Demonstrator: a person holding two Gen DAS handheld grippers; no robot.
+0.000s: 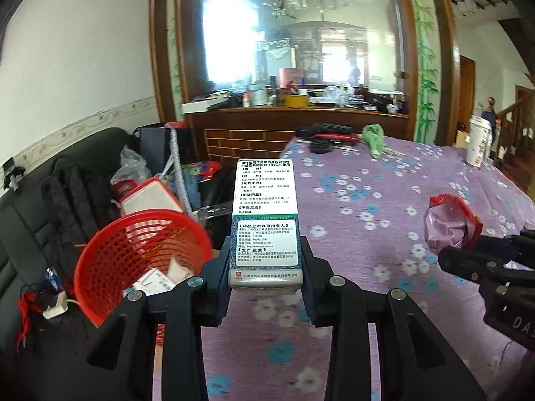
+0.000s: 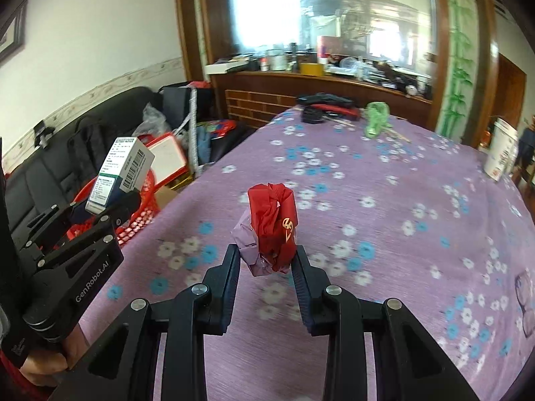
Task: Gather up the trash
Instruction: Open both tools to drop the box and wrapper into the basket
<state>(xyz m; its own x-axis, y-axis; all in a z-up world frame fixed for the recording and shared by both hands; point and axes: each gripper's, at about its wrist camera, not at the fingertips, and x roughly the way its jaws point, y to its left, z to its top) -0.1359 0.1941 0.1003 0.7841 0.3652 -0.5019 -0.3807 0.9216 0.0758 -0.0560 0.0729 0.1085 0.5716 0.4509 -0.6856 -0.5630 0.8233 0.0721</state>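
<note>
My left claw [image 1: 266,264] is pinching a white and green medicine box [image 1: 265,220] by its lower end, its printed face turned up toward the camera. From the right wrist view the same box [image 2: 120,175] sits tilted above a red mesh basket [image 2: 140,214], which stands off the left edge of the desk [image 2: 384,234]. In the left view that basket [image 1: 140,254] lies just left of the claw, with some white scraps of paper inside.

My right claw [image 2: 267,257] is clamped on a crumpled red wrapper [image 2: 276,220], with a pale purple piece bunched against its left side; I think that piece belongs to the same wrapper, though the blur makes it hard to be sure. The wrapper [image 1: 449,224] shows at the right of the left view, held over the purple flowered cloth.

At the far end of the desk lies a green crumpled bag [image 2: 376,117], near some dark objects [image 2: 326,107]. A white paper cup [image 2: 501,153] stands at the right edge.
</note>
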